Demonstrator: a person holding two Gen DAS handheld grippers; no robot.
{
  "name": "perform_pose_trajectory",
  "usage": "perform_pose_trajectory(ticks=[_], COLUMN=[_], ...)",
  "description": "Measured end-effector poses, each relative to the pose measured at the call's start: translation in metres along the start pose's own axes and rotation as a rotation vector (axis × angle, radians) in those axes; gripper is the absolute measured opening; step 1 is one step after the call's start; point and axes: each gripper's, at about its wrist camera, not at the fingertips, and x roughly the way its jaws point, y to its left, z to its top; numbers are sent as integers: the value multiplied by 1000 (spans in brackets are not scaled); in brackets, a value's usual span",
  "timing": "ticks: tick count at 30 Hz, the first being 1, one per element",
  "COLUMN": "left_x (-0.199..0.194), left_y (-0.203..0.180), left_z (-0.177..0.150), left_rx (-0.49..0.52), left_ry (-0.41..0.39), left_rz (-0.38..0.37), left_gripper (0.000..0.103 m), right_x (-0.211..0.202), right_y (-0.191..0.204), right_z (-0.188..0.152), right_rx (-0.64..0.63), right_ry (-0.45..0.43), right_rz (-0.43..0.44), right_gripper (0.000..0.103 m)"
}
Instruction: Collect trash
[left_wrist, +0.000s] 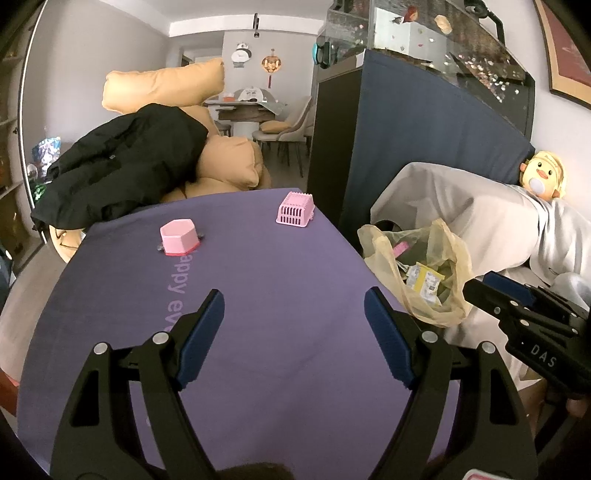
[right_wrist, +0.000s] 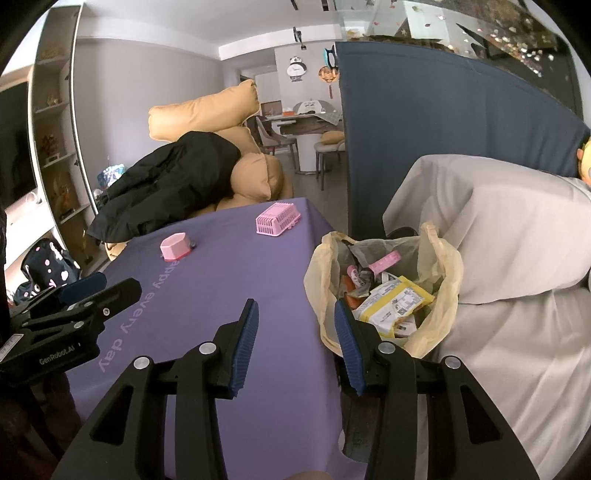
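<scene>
A yellowish plastic trash bag (right_wrist: 439, 266) hangs open at the right edge of the purple-covered table (right_wrist: 229, 266). It holds wrappers, among them a yellow-and-white packet (right_wrist: 395, 302) and a pink strip (right_wrist: 386, 262). The bag also shows in the left wrist view (left_wrist: 447, 258). My right gripper (right_wrist: 295, 332) is open and empty, just in front of the bag's near rim. My left gripper (left_wrist: 293, 314) is open and empty above the middle of the table (left_wrist: 277, 277). The right gripper's side shows in the left wrist view (left_wrist: 517, 306).
A pink hexagonal box (left_wrist: 180, 236) and a pink slatted basket (left_wrist: 295, 209) stand at the table's far end. A white-draped seat (right_wrist: 498, 240) lies to the right, a dark blue cabinet (right_wrist: 424, 129) behind it. Tan cushions with a black jacket (left_wrist: 122, 166) sit beyond the table.
</scene>
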Motion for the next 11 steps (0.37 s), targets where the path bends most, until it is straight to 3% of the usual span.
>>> perform_pose_trajectory(ticks=[11], left_x=[12], left_y=[4], left_z=[-1], left_rx=[-16], left_ry=[66], left_rz=[-14], left_gripper=[74], right_x=[1], right_y=[-4], right_z=[-2], right_rx=[6], right_ry=[10], right_rz=[-20], right_gripper=[41])
